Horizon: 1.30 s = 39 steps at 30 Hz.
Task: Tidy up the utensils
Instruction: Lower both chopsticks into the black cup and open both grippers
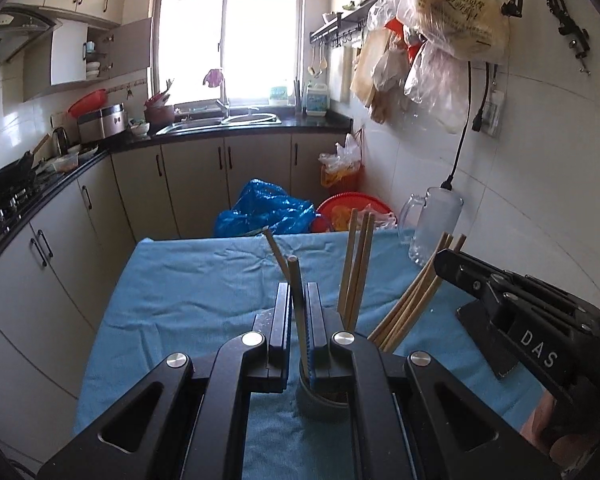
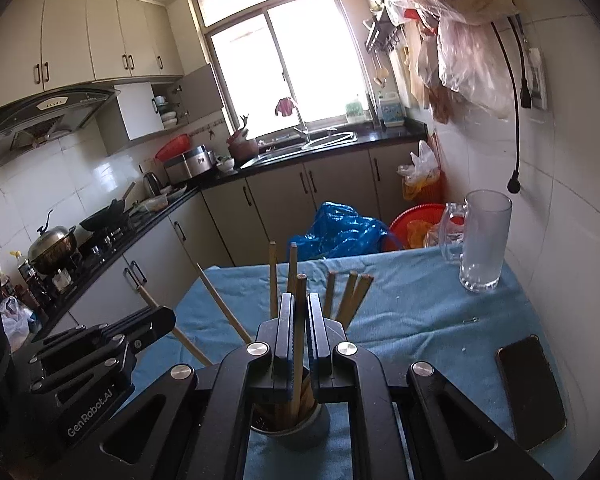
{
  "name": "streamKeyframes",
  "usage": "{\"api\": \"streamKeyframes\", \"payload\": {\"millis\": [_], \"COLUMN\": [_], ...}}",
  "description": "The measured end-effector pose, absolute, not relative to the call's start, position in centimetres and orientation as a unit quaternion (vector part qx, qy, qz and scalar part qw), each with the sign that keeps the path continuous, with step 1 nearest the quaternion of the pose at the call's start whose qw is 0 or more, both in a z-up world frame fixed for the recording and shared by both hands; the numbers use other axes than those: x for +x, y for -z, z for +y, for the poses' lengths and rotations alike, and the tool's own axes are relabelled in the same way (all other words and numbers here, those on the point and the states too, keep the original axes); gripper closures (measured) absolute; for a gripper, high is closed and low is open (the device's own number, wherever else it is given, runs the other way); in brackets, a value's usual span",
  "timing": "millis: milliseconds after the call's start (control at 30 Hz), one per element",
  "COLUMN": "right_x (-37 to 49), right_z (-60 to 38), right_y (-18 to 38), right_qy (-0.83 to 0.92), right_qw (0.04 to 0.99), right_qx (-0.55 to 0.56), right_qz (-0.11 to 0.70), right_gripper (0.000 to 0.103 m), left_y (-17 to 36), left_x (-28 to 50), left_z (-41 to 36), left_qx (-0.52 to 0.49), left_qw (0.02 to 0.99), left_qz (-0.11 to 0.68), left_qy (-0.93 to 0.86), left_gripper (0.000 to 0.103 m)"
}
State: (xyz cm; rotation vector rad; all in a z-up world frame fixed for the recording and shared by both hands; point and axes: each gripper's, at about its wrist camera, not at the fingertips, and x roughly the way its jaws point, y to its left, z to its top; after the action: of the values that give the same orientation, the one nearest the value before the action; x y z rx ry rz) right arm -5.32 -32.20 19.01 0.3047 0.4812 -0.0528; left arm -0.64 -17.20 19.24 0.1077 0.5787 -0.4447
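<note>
Both my grippers, left gripper (image 1: 299, 312) and right gripper (image 2: 299, 316), each clamp one chopstick (image 1: 297, 300) over the holder cup (image 2: 300, 426) directly below; remaining chopsticks already inside, release pending.

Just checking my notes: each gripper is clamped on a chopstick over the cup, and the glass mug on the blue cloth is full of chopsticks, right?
Not quite: the glass mug is empty, as the right wrist view shows. The rest holds.
</note>
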Motion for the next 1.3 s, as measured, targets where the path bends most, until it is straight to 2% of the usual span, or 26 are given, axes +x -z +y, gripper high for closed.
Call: {"api": "streamKeyframes", "payload": {"millis": [1300], "right_x": [-4.97], "right_z": [-32.88], "right_y": [-18.2], "right_qy": [0.03], "right_qw": [0.954], "right_qx": [0.16], "right_qz": [0.251], "right_gripper": [0.096], "left_y": [-18.62], "left_x": [-0.34], "left_z": [-16.86], "left_qx": [0.056], "left_qw": [0.93], "left_qz": [0.297], "left_qy": [0.209], "left_gripper": [0.096]}}
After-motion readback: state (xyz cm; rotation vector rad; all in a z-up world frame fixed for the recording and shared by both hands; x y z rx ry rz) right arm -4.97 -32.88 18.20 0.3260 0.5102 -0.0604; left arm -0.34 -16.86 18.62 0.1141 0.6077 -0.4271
